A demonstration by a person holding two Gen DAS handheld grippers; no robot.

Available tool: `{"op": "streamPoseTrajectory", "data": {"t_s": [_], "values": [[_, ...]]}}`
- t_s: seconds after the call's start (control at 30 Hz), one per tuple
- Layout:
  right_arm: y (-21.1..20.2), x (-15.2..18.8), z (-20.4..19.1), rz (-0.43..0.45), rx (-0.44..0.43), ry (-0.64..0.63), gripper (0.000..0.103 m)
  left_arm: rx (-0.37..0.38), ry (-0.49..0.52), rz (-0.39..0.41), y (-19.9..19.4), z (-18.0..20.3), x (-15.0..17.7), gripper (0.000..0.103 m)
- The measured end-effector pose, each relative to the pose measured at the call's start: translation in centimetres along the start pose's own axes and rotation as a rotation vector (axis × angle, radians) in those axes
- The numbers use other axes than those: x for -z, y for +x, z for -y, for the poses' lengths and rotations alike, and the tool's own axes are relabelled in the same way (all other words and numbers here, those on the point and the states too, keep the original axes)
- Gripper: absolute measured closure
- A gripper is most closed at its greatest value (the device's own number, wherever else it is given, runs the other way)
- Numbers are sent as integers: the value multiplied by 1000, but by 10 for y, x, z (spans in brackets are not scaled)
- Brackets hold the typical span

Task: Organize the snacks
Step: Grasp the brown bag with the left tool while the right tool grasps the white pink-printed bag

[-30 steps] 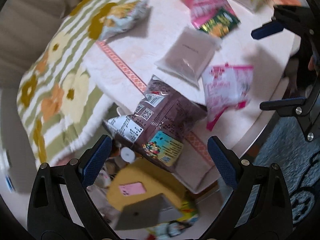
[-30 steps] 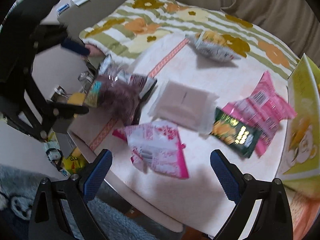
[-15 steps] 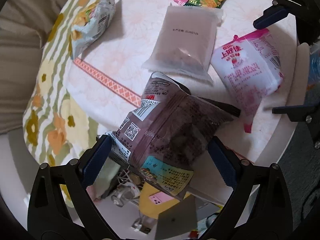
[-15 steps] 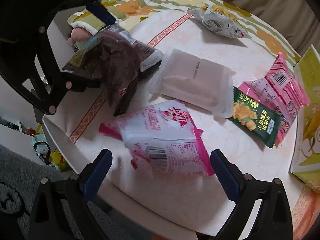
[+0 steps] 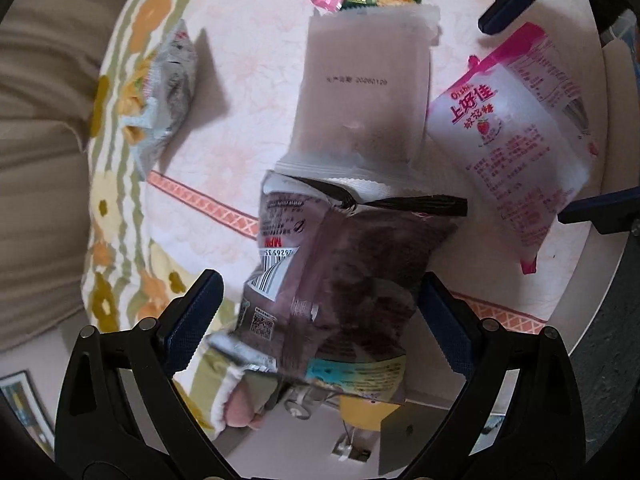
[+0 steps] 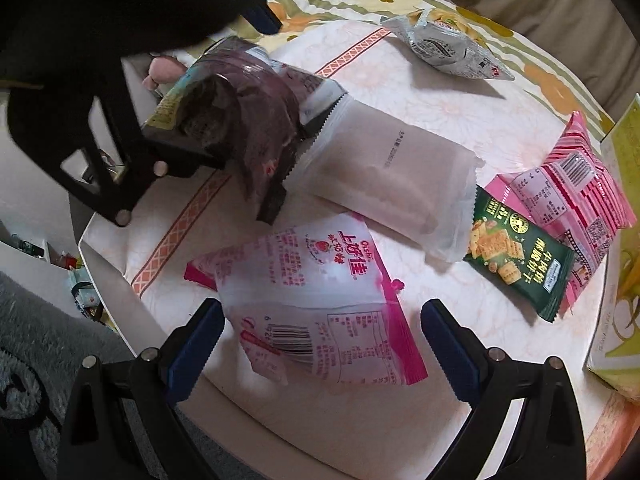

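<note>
Six snack packets on a round table [image 6: 360, 440] with pale floral cloth [image 6: 460, 100]; grey rug [image 6: 36, 340] below, beige sofa [image 5: 36, 120] behind. Yellow box [image 6: 616, 280] at table edge, contents hidden. Left gripper [image 5: 316, 316] spread wide around the brown packet [image 5: 344, 280]; contact unclear. Right gripper [image 6: 320, 340] open over the pink-and-white packet [image 6: 316, 300]. Also: frosted packet [image 6: 384, 168], green packet [image 6: 516, 256], pink striped packet [image 6: 580, 184], silver packet [image 6: 444, 48].

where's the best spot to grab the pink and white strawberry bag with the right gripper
Probably across the puffy middle of the pink and white strawberry bag, coming straight down from above. It lies flat on the table right under the right gripper, whose open jaws already stand to either side of its barcode end. The flat magenta seams would likely slip, while the middle gives the pads bulk to pinch.
</note>
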State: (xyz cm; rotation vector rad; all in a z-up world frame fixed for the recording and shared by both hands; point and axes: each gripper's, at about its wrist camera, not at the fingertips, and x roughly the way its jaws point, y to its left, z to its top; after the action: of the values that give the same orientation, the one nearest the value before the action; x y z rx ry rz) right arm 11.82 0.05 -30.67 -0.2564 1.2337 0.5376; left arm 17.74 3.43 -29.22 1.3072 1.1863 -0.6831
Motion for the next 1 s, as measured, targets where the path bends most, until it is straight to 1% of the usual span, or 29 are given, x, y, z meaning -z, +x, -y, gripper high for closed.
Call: {"op": "streamPoseTrajectory", "data": {"t_s": [0.1,0.17,0.2,0.23,0.43,0.5,0.7,0.9,0.93,1.0], "values": [[0,-1,4,8,-17,-1,5,57,-13,-36,16,-3,1,7],[1,-1,7,14,-32,-2,5,87,-33,-42,21,-6,2,7],[2,-2,9,16,-41,-3,5,105,-45,-38,22,-7,3,10],[3,-2,9,15,-47,-6,5,125,-63,-30,23,-9,2,19],[5,-4,10,20,-65,-45,5,184,-132,17,16,-20,5,31],[6,-5,10,22,-70,-58,5,200,-159,14,14,-21,6,32],[13,-10,9,15,-85,-89,5,210,-227,23,1,-25,16,32],[24,-12,4,-2,-74,-117,5,218,-307,46,-20,-30,28,32],[25,-12,2,0,-66,-123,6,219,-316,50,-23,-31,30,32],[28,-11,-3,4,-51,-134,11,219,-341,61,-29,-31,34,32]]}}
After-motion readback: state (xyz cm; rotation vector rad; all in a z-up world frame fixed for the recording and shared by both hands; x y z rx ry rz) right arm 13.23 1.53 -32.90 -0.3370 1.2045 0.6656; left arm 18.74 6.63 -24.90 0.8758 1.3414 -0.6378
